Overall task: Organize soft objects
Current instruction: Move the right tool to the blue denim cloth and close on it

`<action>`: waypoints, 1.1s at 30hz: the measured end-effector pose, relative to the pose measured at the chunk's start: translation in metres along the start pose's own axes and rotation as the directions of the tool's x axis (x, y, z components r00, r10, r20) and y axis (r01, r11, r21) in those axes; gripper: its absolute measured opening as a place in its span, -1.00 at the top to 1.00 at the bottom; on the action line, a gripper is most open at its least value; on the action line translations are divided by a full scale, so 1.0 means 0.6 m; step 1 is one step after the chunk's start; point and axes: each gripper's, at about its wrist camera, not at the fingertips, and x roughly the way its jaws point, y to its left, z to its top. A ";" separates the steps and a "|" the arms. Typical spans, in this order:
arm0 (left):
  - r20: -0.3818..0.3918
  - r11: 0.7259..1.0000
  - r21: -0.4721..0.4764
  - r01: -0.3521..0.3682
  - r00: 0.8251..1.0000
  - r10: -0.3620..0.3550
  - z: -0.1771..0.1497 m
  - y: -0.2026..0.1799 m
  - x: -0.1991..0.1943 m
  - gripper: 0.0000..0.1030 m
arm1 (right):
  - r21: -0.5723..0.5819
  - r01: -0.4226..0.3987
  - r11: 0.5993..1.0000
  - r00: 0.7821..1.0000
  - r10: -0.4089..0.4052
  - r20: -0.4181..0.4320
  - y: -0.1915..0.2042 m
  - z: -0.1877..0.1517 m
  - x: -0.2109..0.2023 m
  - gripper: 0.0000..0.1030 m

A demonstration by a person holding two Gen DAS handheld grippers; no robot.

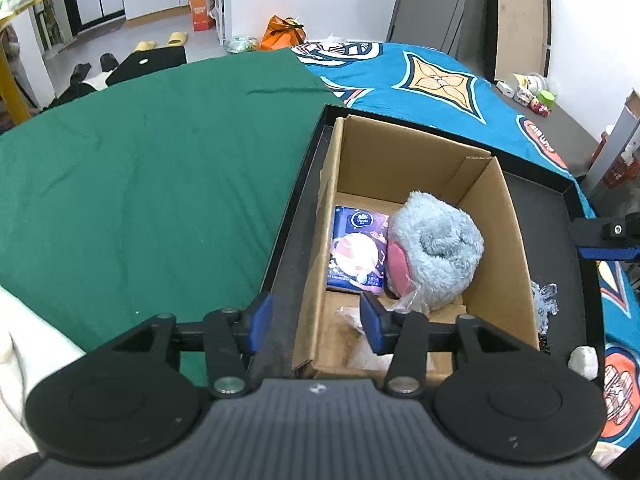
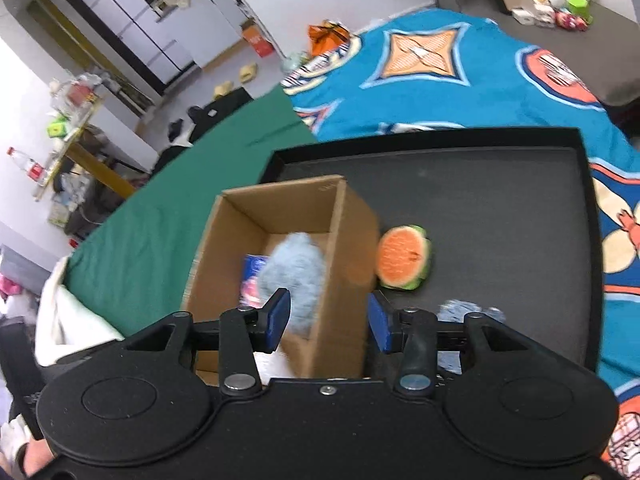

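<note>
Jaws, left: the left gripper stands spread and empty above the near-left corner of the cardboard box, with one blue pad outside the box wall and the other over its inside.
Jaws, right: the right gripper is also parted with nothing pinched; it straddles the near end of the box's right wall.
Already boxed: a fluffy blue-grey plush with a pink patch fills the right half of the box floor, a dark blue tissue pack lies against the left wall, and crinkled clear plastic sits at the near end.
Still out: a watermelon-half plush rests on the black tray just beside the box's right wall; a pale blue knitted piece lies near the tray's near edge; a white wad sits by the tray's near-right corner.
Likely step: fetching the watermelon with the right gripper.
Doing it well: clear the box wall first, come down across the fruit's rind, squeeze gently, lift above the rim, and release over the free near end.
Risk: clipping the cardboard wall and shoving the box along the tray.
</note>
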 end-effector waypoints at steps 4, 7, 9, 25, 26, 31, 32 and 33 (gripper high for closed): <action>-0.002 1.000 0.006 0.005 1.000 -0.005 0.001 -0.005 0.003 -0.28 | -0.025 0.041 0.999 0.999 -0.042 -0.032 -0.018 0.001 0.006 -0.02; 0.002 1.000 0.014 0.006 1.000 -0.006 0.003 -0.009 0.003 -0.40 | -0.024 0.060 0.998 0.997 -0.061 -0.050 -0.035 0.002 0.012 -0.07; 0.004 1.000 0.021 -0.010 1.000 0.010 0.004 -0.013 0.003 -0.44 | -0.016 0.075 0.997 0.995 -0.076 -0.058 -0.048 -0.003 0.019 -0.07; -0.027 0.999 0.033 -0.037 0.999 0.038 0.017 -0.046 0.021 -0.59 | -0.026 0.153 0.988 0.969 -0.155 -0.192 -0.106 -0.016 0.096 0.11; -0.025 0.998 0.035 -0.044 0.999 0.045 0.018 -0.049 0.021 -0.60 | -0.023 0.160 0.987 0.968 -0.161 -0.195 -0.109 -0.016 0.099 0.12; -0.037 0.998 0.039 -0.056 0.998 0.057 0.016 -0.056 0.029 -0.61 | -0.058 0.176 0.983 0.959 -0.185 -0.213 -0.109 -0.020 0.118 0.18; -0.039 0.998 0.041 -0.056 0.998 0.058 0.016 -0.058 0.031 -0.61 | -0.069 0.179 0.981 0.957 -0.190 -0.218 -0.108 -0.021 0.122 0.19; -0.040 0.998 0.042 -0.056 0.998 0.057 0.016 -0.059 0.032 -0.61 | -0.082 0.189 0.978 0.954 -0.203 -0.221 -0.107 -0.023 0.126 0.19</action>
